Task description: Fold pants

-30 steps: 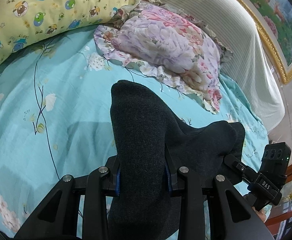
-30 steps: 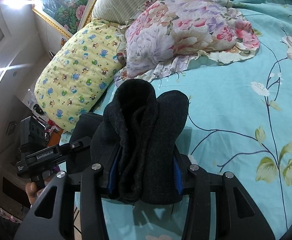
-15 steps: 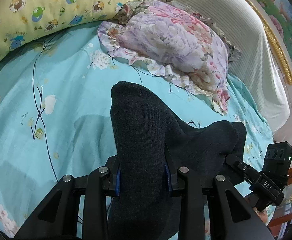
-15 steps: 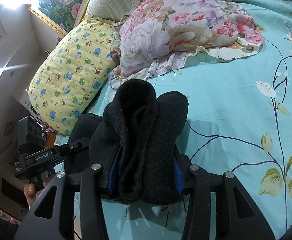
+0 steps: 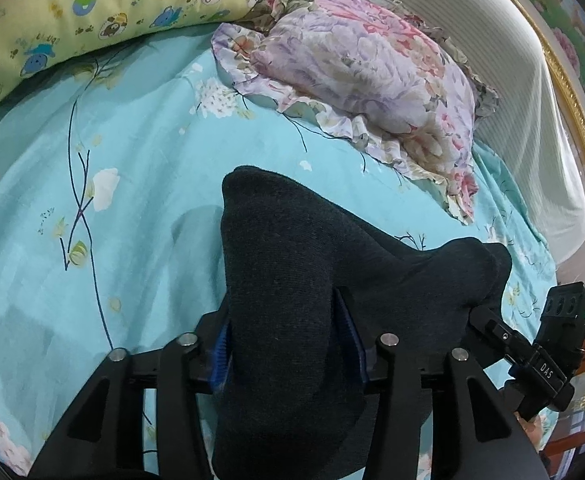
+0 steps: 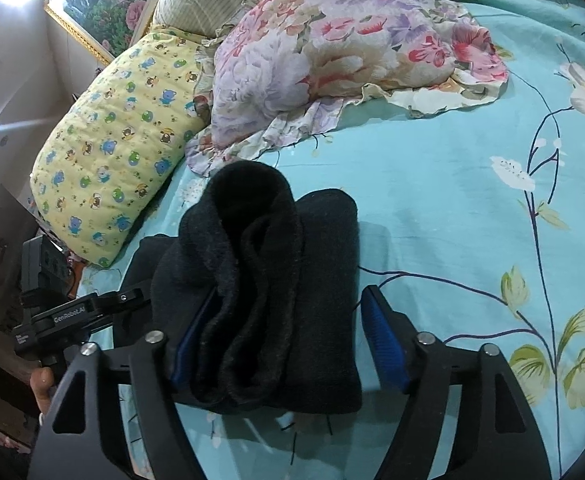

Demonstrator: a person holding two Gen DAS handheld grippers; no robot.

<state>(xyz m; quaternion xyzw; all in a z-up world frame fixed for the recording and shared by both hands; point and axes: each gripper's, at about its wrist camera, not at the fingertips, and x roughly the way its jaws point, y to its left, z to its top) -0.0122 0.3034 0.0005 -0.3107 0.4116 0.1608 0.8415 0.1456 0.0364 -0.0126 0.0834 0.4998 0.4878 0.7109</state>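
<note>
The dark knit pants [image 5: 292, 288] are bunched between both grippers over the teal bedsheet. My left gripper [image 5: 284, 340] is shut on one bunched end, with fabric bulging up past its blue pads. In the right wrist view the pants [image 6: 268, 280] lie in thick rolled folds between the fingers of my right gripper [image 6: 280, 336]. Its jaws stand spread, with a gap between the right blue pad [image 6: 384, 344] and the cloth. The right gripper shows in the left wrist view [image 5: 532, 360], and the left gripper shows in the right wrist view [image 6: 64, 316].
A floral ruffled pillow [image 5: 372, 76] and a yellow cartoon-print pillow [image 5: 72, 12] lie at the head of the bed [image 5: 112, 240]. A striped headboard [image 5: 492, 60] and a gold-framed picture [image 6: 100, 4] stand behind. The bed's edge is near the yellow pillow [image 6: 112, 140].
My right gripper's jaws have spread apart and let go of the pants, which now rest lower on the sheet. Both grippers have moved down and forward. The left still grips.
</note>
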